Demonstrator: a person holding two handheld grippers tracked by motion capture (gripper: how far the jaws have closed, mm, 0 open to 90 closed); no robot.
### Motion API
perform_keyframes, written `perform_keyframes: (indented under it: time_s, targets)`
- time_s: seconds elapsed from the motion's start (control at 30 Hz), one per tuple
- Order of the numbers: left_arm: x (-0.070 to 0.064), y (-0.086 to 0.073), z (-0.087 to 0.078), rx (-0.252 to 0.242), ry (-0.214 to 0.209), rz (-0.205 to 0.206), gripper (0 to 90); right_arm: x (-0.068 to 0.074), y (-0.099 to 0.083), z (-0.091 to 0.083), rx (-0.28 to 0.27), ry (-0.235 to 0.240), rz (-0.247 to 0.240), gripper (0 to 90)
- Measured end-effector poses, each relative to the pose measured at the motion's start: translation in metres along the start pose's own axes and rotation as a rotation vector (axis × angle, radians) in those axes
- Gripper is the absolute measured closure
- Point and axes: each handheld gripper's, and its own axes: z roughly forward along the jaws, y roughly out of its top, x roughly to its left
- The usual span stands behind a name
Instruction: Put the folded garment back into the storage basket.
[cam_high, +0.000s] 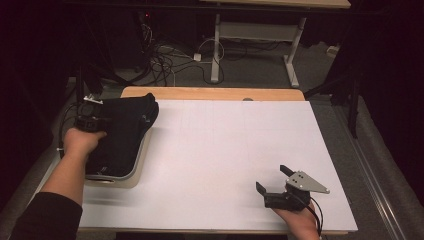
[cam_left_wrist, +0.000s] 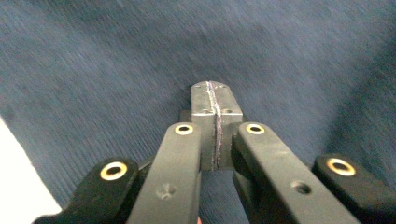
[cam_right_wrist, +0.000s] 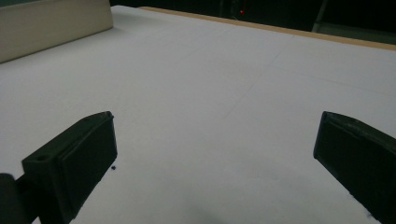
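High view: left gripper (cam_high: 92, 121), fingers pinched on dark cloth (cam_high: 122, 132) in the tray (cam_high: 141, 165) at nine o'clock, ready to lift; right gripper (cam_high: 274, 187) waits wide over the surface (cam_high: 225, 150).

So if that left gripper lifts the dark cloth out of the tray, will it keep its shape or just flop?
Most likely flop. The dark cloth lies bunched and spills over the tray rim, so it looks soft. Its ribbed weave should give the left gripper decent grip, so slipping seems unlikely. The jaws are closed with little or nothing between them, so a lift might raise one corner while the rest trails.
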Motion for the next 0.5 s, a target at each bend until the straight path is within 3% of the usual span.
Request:
perform_keyframes:
  time_s: [0.17, 0.5]
  targets:
    - [-0.001, 0.006, 0.011, 0.013, 0.032, -0.002, 87.0, 0.003, 0.003, -0.003, -0.015, 0.011, 0.002, 0.0]
    - [-0.003, 0.006, 0.035, 0.05, 0.034, -0.026, 87.0, 0.009, 0.003, -0.001, -0.007, 0.028, -0.013, 0.0]
